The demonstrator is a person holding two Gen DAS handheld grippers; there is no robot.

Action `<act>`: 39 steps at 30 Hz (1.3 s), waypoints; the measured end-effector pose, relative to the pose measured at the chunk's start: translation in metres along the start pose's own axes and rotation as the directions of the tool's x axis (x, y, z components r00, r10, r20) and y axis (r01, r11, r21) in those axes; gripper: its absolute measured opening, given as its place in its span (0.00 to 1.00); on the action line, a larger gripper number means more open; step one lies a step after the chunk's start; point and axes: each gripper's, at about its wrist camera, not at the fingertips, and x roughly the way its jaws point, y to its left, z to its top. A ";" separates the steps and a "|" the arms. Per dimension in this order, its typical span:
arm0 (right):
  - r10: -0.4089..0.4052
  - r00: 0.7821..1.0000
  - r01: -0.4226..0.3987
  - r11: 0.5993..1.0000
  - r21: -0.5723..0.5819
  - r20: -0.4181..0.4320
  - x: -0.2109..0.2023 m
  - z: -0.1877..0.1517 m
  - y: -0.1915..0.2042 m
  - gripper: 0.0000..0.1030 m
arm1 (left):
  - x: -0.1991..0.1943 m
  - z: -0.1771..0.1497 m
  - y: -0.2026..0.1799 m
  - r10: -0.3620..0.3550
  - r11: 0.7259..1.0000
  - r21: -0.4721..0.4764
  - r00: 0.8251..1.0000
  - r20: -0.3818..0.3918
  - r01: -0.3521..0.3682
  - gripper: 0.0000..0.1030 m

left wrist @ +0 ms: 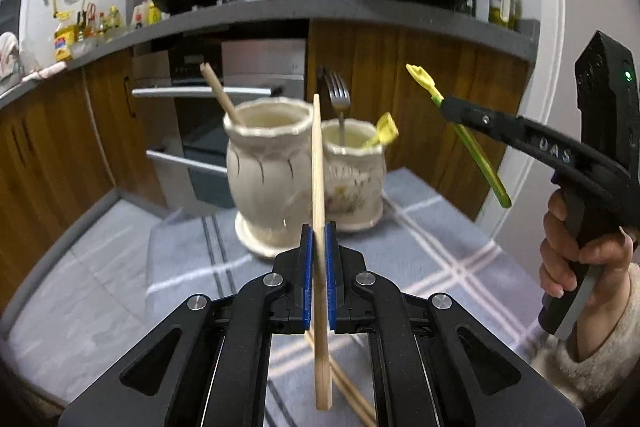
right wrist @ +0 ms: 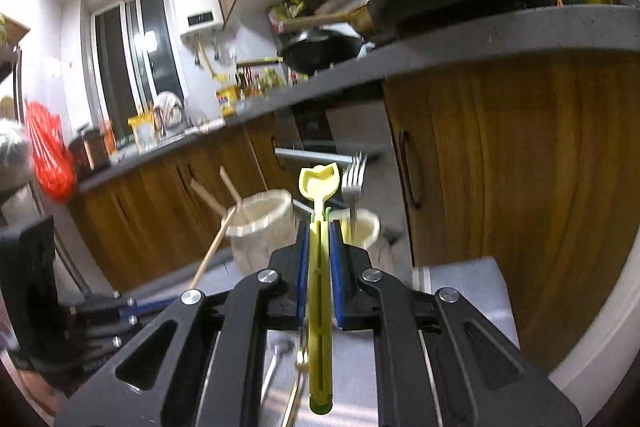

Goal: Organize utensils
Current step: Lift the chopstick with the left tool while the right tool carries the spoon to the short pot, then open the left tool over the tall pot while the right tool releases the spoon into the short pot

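Bamboo: the chopstick [left wrist: 319, 187] looks light, stiff and smooth, so I'd expect it to pivot if pinched off-centre; a hold near mid-length seems safest.
Plastic: the yellow-green spoon [right wrist: 320, 267] is thin and probably a little springy, light enough to twist in a loose grip.
Ceramic: both cream jars look fragile and heavy-based.
Left gripper [left wrist: 319, 247]: its blue pads are pressed onto the chopstick, which stands nearly upright in front of the larger jar [left wrist: 266, 167], apart from it.
Right gripper [right wrist: 319, 251]: pads pinched on the spoon's handle, cat-shaped bowl end pointing forward, above and short of the smaller jar [left wrist: 354, 175].
Already stowed: one chopstick [left wrist: 222, 95] in the larger jar; a steel fork [left wrist: 339, 103] and a yellow spoon [left wrist: 385, 135] in the smaller.
On the cloth [left wrist: 440, 247]: more chopsticks lie below the left gripper.
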 end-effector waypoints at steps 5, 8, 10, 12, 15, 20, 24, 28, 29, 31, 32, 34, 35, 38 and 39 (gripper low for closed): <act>0.021 0.998 -0.023 0.999 0.031 0.064 0.020 0.024 -0.008 0.09 | 0.006 0.023 0.006 -0.014 1.000 -0.004 0.998 0.061 0.014 0.06; 0.029 0.996 -0.033 0.998 0.047 0.089 0.036 0.035 -0.012 0.10 | 0.007 0.041 0.008 -0.016 1.000 0.003 0.995 0.101 0.016 0.06; 0.043 0.994 -0.049 0.997 0.062 0.101 0.047 0.040 -0.017 0.10 | 0.008 0.054 0.012 -0.026 1.000 -0.002 0.991 0.131 0.026 0.06; 0.050 0.993 -0.058 0.996 0.070 0.106 0.060 0.043 -0.021 0.10 | 0.011 0.068 0.016 -0.023 1.000 -0.013 0.984 0.178 0.026 0.06; 0.045 0.992 -0.052 0.997 0.050 0.120 0.075 0.043 -0.023 0.10 | 0.019 0.085 0.024 -0.016 0.998 -0.052 0.970 0.243 0.030 0.06; 0.017 0.992 -0.025 0.998 0.062 0.124 0.101 0.041 -0.034 0.10 | 0.037 0.101 0.029 0.031 0.997 -0.071 0.945 0.326 -0.008 0.06; 0.015 0.993 -0.024 0.997 0.074 0.115 0.111 0.037 -0.040 0.10 | 0.052 0.108 0.032 0.069 0.995 -0.090 0.934 0.351 -0.040 0.06; 0.023 0.992 -0.032 0.997 0.070 0.125 0.112 0.034 -0.040 0.10 | 0.061 0.111 0.035 0.102 0.992 -0.109 0.917 0.385 -0.065 0.06; 0.025 0.992 -0.034 0.997 0.073 0.124 0.113 0.034 -0.040 0.10 | 0.063 0.111 0.035 0.104 0.992 -0.111 0.917 0.385 -0.066 0.06; 0.029 0.992 -0.039 0.996 0.079 0.124 0.113 0.032 -0.042 0.10 | 0.068 0.111 0.035 0.112 0.991 -0.107 0.919 0.378 -0.077 0.06; 0.029 0.992 -0.039 0.996 0.078 0.124 0.114 0.032 -0.041 0.10 | 0.071 0.109 0.034 0.122 0.991 -0.104 0.915 0.384 -0.089 0.06; 0.031 0.992 -0.040 0.997 0.073 0.125 0.117 0.031 -0.041 0.10 | 0.072 0.104 0.035 0.122 0.991 -0.106 0.915 0.384 -0.088 0.06; 0.032 0.992 -0.041 0.997 0.070 0.126 0.117 0.030 -0.041 0.10 | 0.072 0.101 0.036 0.117 0.991 -0.106 0.916 0.384 -0.082 0.06; 0.033 0.991 -0.041 0.998 0.056 0.130 0.119 0.028 -0.040 0.10 | 0.065 0.092 0.031 0.118 0.992 -0.085 0.909 0.400 -0.092 0.06; 0.032 0.991 -0.039 0.998 0.052 0.132 0.119 0.027 -0.040 0.10 | 0.062 0.089 0.030 0.118 0.992 -0.077 0.907 0.405 -0.095 0.06</act>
